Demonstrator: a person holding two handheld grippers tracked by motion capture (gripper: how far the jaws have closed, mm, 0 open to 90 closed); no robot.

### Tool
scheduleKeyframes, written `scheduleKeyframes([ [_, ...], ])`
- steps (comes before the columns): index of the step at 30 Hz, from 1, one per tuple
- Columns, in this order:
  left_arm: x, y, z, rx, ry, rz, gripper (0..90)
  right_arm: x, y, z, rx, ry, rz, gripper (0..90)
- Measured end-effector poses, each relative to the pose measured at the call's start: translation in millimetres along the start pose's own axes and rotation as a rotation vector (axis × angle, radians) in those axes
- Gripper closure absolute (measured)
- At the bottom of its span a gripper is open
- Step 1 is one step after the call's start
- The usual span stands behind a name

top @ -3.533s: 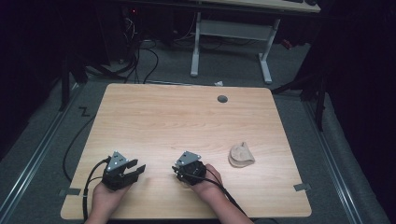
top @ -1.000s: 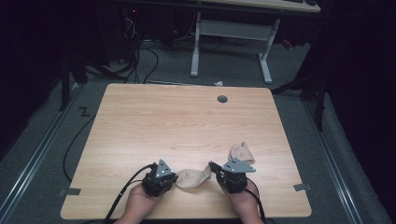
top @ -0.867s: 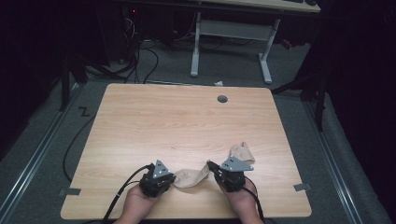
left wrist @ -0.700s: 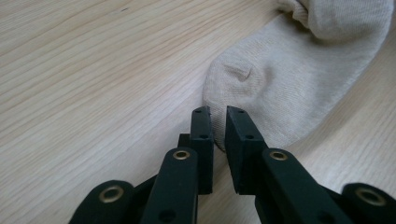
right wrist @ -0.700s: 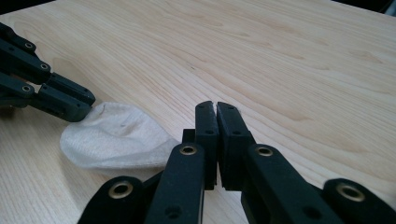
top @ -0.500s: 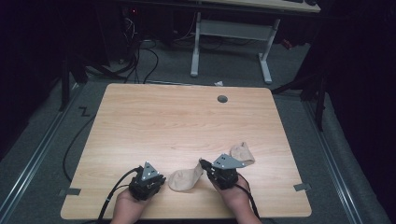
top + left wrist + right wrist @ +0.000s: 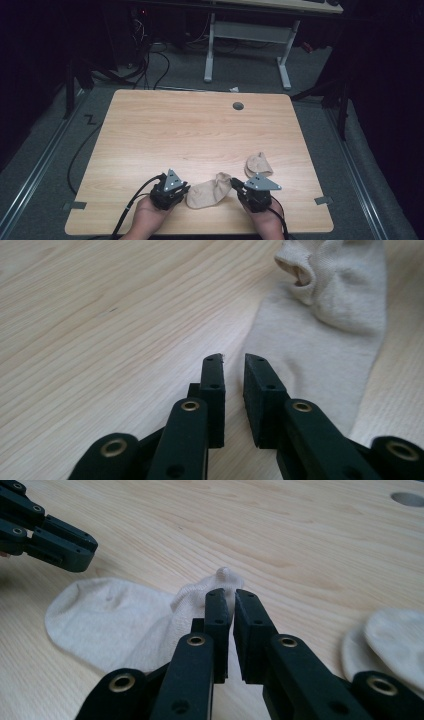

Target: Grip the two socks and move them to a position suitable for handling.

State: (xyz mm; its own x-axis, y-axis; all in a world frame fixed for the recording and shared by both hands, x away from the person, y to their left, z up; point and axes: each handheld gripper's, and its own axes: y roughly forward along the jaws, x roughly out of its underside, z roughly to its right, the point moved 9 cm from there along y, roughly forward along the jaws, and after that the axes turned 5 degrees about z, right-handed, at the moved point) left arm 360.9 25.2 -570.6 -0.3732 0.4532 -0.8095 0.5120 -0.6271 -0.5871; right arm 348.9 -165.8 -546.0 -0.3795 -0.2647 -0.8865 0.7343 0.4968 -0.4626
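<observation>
You had just eased both grips on the beige sock, which lay flat near the front edge of the table, stretched between your two hands. The left gripper had been opening; its jaws stood a narrow gap apart with nothing between them, just short of the toe. The right gripper had been opening too, a slit showing between its jaws at the cuff, though the fabric possibly still brushed them. A second sock waited crumpled just beyond your right hand. The first sock looked laid out, ready for pairing.
</observation>
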Motion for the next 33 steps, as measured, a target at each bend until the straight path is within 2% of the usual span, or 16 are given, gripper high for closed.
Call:
scheduleKeyframes([
  [3,-4.4,7.7,8.7,0.029,0.016,-0.004,77.9,6.0,-13.0,6.9,0.028,0.019,0.005,80.1],
  [8,-5.9,9.8,11.1,0.053,0.006,-0.006,76.8,8.0,-16.7,9.3,0.04,0.021,0.003,80.2],
  [12,-4.1,9.0,13.1,0.073,-0.003,-0.011,75.4,13.3,-3.0,6.1,0.02,-0.002,-0.049,85.8],
  [14,2.7,10.3,16.5,0.089,0.012,-0.041,74.5,17.2,11.8,4.5,0.012,-0.021,-0.098,89.3],
  [16,4.6,10.7,16.8,0.086,0.022,-0.049,74.1,19.1,17.7,5.1,0.018,-0.035,-0.121,89.7],
  [17,9.5,11.1,17.0,0.077,0.043,-0.071,74.1,23.6,25.4,4.6,0.014,-0.043,-0.157,89.7],
  [20,12.9,9.6,15.1,0.073,0.044,-0.078,74.0,29.0,29.3,1.3,-0.001,-0.053,-0.19,89.7],
  [21,15.2,6.4,11.4,0.069,0.033,-0.082,74.0,31.3,28.6,-5.5,-0.026,-0.06,-0.199,89.6],
  [24,18.1,2.6,7.8,0.064,0.023,-0.084,73.8,32.6,26.3,-14.8,-0.062,-0.064,-0.201,89.5],
  [25,22.0,-3.1,4.0,0.058,0.014,-0.092,73.6,33.1,25.3,-25.7,-0.097,-0.064,-0.206,89.3],
  [26,22.0,-3.1,4.0,0.058,0.014,-0.092,73.3,33.1,25.3,-25.7,-0.097,-0.064,-0.206,89.3],
  [29,29.6,-15.5,-2.2,0.037,-0.002,-0.097,70.3,30.7,28.8,-43.9,-0.154,-0.094,-0.204,86.8],
  [30,29.6,-15.5,-2.2,0.037,-0.002,-0.097,68.3,28.6,29.1,-45.1,-0.159,-0.099,-0.197,85.7],
  [31,28.2,-23.3,-6.6,0.024,-0.04,-0.064,65.8,23.1,28.6,-44.0,-0.155,-0.099,-0.176,83.5],
  [32,28.2,-23.3,-6.6,0.024,-0.04,-0.064,64.8,17.4,27.8,-39.0,-0.137,-0.095,-0.154,82.1],
  [33,25.0,-31.5,-13.3,0.016,-0.054,-0.032,63.4,12.8,27.0,-32.8,-0.117,-0.091,-0.135,81.9],
])
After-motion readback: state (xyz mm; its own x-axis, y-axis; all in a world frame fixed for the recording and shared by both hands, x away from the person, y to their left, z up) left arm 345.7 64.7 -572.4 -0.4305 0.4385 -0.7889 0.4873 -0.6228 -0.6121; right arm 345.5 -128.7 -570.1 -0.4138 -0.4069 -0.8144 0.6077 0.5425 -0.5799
